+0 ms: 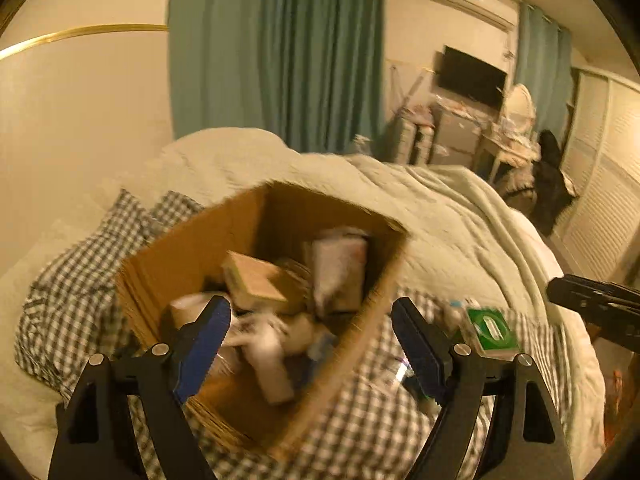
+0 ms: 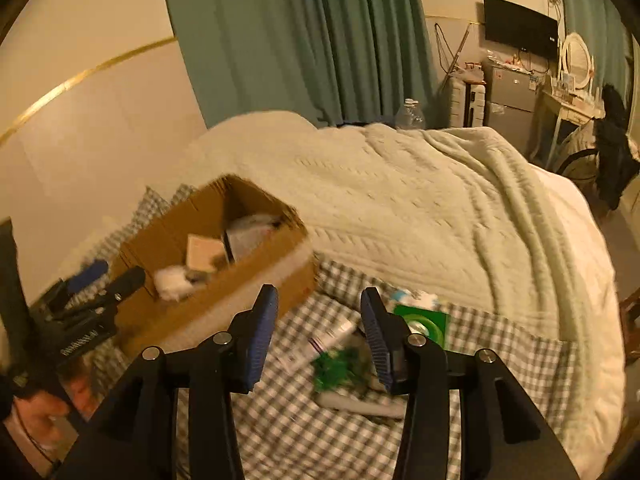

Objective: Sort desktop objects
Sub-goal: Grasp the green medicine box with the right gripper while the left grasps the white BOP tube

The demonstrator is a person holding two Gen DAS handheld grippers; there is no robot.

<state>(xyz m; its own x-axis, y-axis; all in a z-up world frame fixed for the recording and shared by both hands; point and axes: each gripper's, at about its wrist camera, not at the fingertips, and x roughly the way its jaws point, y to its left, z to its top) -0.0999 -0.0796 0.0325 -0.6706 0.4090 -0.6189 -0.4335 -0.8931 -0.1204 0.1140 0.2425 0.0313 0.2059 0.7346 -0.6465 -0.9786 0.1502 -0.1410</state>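
Checked bedsheet (image 2: 304, 432) held a brown cardboard box (image 1: 188, 256) and a green-topped carton (image 2: 424, 322).
Both claws, left gripper (image 1: 310, 344) and right gripper (image 2: 320, 334), stood open, empty; the carton looked light and stiff, best gripped across its flat sides.

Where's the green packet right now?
The green packet lies on the checked sheet, right of the cardboard box, just beyond the right gripper; the left wrist view shows it lower right.

Cardboard box (image 1: 192, 256) contents motion-blurred, unidentifiable; green packet (image 2: 424, 322) partly behind jaws.

wrist views angled down, sharing cardboard box (image 1: 256, 264) (close)
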